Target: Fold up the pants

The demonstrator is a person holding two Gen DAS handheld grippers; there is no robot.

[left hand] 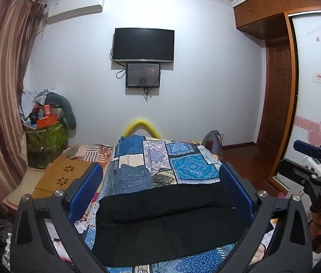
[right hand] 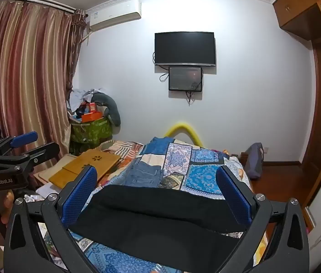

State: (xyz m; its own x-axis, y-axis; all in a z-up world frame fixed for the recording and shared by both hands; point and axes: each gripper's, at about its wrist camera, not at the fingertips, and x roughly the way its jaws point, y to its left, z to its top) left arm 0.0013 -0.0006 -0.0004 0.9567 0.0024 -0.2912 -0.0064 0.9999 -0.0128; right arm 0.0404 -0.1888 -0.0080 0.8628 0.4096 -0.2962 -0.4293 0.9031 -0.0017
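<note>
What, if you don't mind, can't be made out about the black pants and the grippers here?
- Black pants: near end cut off by the bottom edge, both views.
- Left gripper, right gripper: open; touching the cloth? Cannot tell.
- Folded jeans: near edge hidden behind the pants.
- Small screen: content too small.

Premises: a domestic bedroom. A bed (left hand: pixel 183 159) with a blue patchwork cover fills the lower centre of both views. A TV (left hand: pixel 144 45) is wall-mounted at centre, a smaller screen (left hand: pixel 143 75) just below it. An air conditioner (left hand: pixel 76 6) sits high at upper left, beside striped curtains (left hand: pixel 3 68) along the left edge. A wooden wardrobe (left hand: pixel 272 6) with heart decals on its sliding door, and a wooden door (left hand: pixel 276 91), occupy the right. Boxes and clothing are piled in a green bin (left hand: pixel 46 136) at left.
</note>
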